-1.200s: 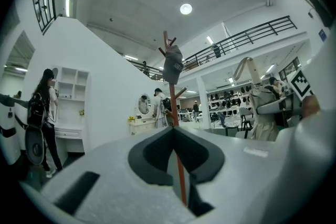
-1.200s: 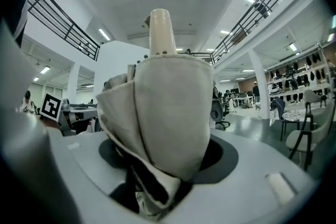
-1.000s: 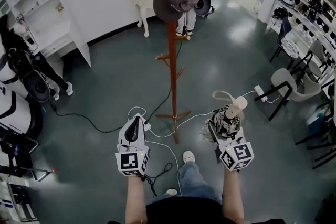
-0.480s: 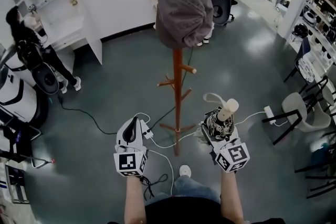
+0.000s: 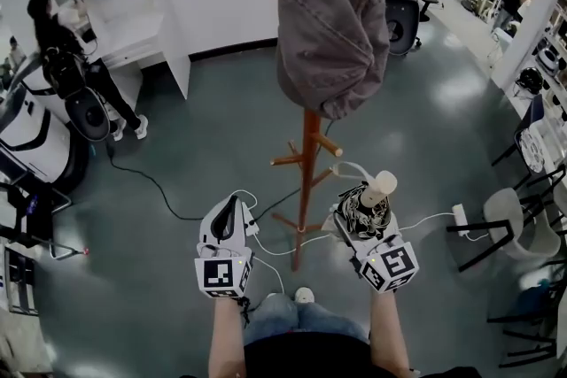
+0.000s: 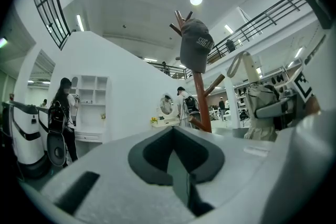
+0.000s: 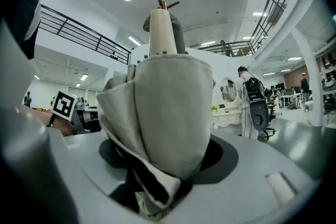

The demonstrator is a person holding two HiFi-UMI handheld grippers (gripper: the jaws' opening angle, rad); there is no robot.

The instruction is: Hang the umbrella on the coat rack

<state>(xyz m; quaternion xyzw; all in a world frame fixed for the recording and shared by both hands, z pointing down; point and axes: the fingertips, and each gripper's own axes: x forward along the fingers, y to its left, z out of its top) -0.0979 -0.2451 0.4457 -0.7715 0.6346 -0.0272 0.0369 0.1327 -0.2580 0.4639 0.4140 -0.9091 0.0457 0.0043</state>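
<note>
Clamps the folded umbrella [image 7: 168, 113] upright in the right gripper [image 5: 359, 219], pale stub end uppermost, with both jaws pressed into its fabric. Carries nothing in the left gripper [image 5: 228, 212], its jaws brought together (only a dark slit where the pads meet). Holds both grippers level, one on each side of the wooden coat rack [image 5: 306, 164] and near its post. Higher on that rack, a grey cap [image 5: 332, 22], well above the umbrella.
</note>
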